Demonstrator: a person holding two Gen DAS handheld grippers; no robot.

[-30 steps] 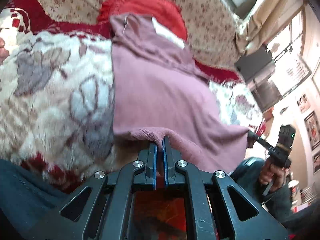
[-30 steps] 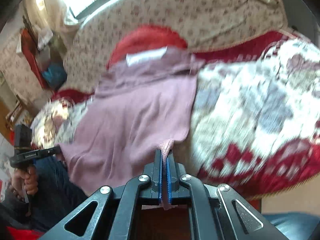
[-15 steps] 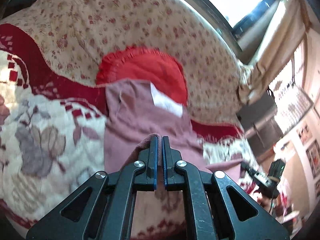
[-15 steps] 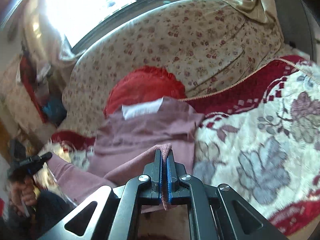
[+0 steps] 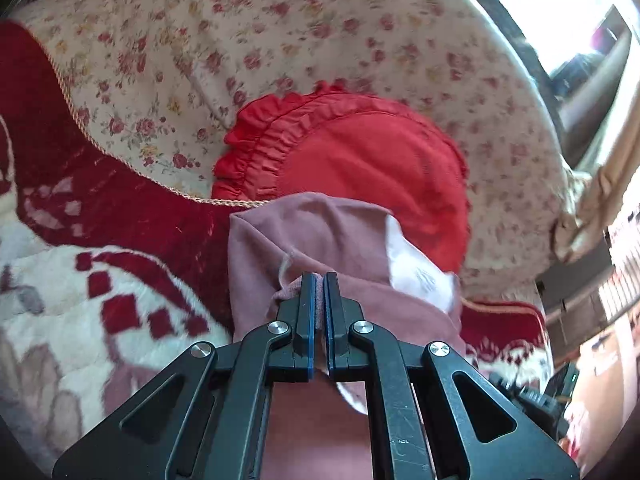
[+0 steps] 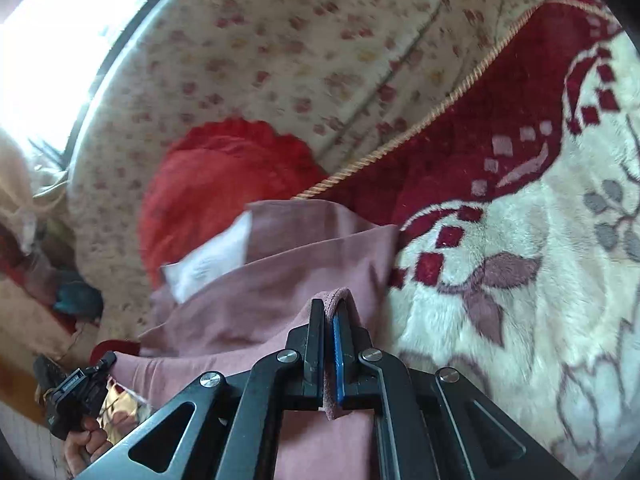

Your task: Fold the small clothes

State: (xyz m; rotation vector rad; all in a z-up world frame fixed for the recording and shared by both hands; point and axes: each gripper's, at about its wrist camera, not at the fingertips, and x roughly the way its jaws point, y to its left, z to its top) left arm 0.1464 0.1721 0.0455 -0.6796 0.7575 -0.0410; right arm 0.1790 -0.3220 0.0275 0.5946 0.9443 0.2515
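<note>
Floral sofa beneath a bright window.

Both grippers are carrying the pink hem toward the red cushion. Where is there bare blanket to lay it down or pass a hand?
Bare room: the patterned blanket beside the pink garment, on the right gripper's side; likewise beyond the left gripper, at. Crowded: straight ahead, where the garment's far end with its white label overlaps the red cushion.

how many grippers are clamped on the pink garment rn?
2. Left gripper pinches a hem of the pink garment near the red cushion; right gripper pinches the other corner, beside the floral blanket.
</note>
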